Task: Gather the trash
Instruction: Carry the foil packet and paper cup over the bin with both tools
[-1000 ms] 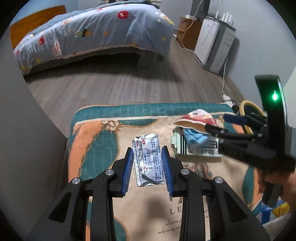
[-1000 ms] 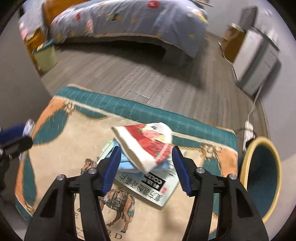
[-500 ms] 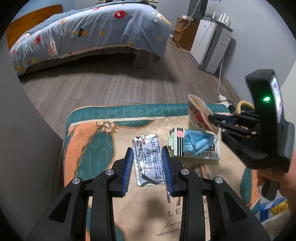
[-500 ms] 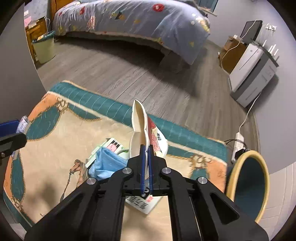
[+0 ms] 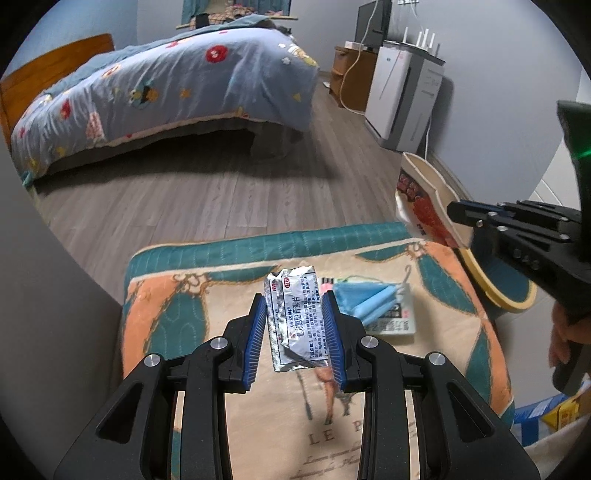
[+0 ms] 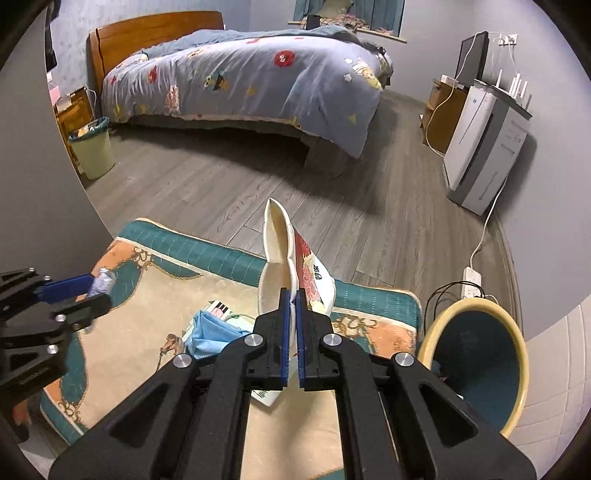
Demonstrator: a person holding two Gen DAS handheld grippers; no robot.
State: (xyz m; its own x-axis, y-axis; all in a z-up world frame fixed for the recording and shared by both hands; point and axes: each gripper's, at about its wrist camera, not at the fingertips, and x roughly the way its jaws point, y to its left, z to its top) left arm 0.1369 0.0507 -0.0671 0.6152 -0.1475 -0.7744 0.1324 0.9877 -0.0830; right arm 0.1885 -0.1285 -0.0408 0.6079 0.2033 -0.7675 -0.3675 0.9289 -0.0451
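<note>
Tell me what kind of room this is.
A bedroom, most likely: a bed with a cartoon-print duvet and wooden headboard, a bedside wastebasket, and a patterned rug on wood flooring.

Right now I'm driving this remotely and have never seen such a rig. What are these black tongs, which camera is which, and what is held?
No robot: a person holds two hand grippers, each with a fisheye camera looking along its fingers. One picture is from the left gripper. Its blue pads flank a foil packet, lifted off the blanket. The other is from the right gripper, shut on a folded paper cup. A blue mask lies on a leaflet on the blanket. A yellow-rimmed bin stands at the right.
</note>
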